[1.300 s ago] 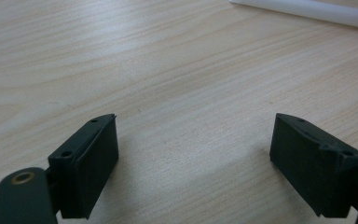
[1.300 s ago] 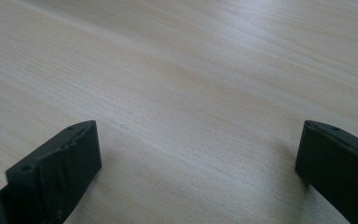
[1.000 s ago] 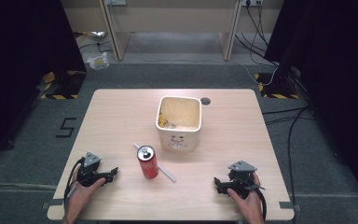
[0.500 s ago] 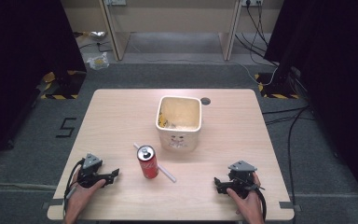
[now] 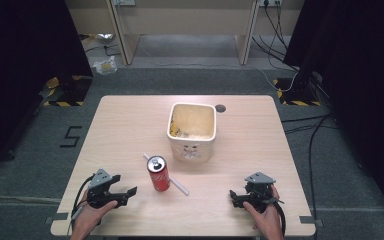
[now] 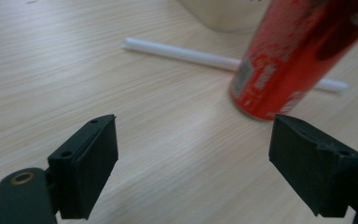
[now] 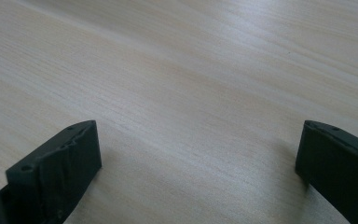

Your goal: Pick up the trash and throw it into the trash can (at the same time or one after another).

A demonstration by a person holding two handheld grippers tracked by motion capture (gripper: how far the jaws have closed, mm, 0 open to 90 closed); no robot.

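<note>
Item: my left hand-held gripper [image 5: 127,193]. It sits at the near left of the table [image 5: 130,125], held in my left hand [image 5: 92,217]. Jaws spread wide with nothing between them but bare wood, as the left gripper view [image 6: 193,172] confirms. They point toward the can.

Item: red soda can [image 5: 158,173]. It stands upright near the middle of the table's front half, just beside my left hand-held gripper's tips but not touching them. In the left gripper view the red soda can [image 6: 284,60] rises ahead and to the right of the jaws.

Item: white straw [image 5: 177,184]. It lies flat on the table, running diagonally behind the can, one end showing on each side of it.

Item: cream square tub [image 5: 191,131]. It stands beyond the can, at the middle of the table, open at the top, with some yellowish scraps inside that I cannot make out.

Item: my right hand-held gripper [image 5: 236,196]. It sits at the near right of the table, held in my right hand [image 5: 265,220], well apart from the can. Jaws spread wide and holding nothing; the right gripper view [image 7: 198,172] shows plain wood grain between them.
</note>
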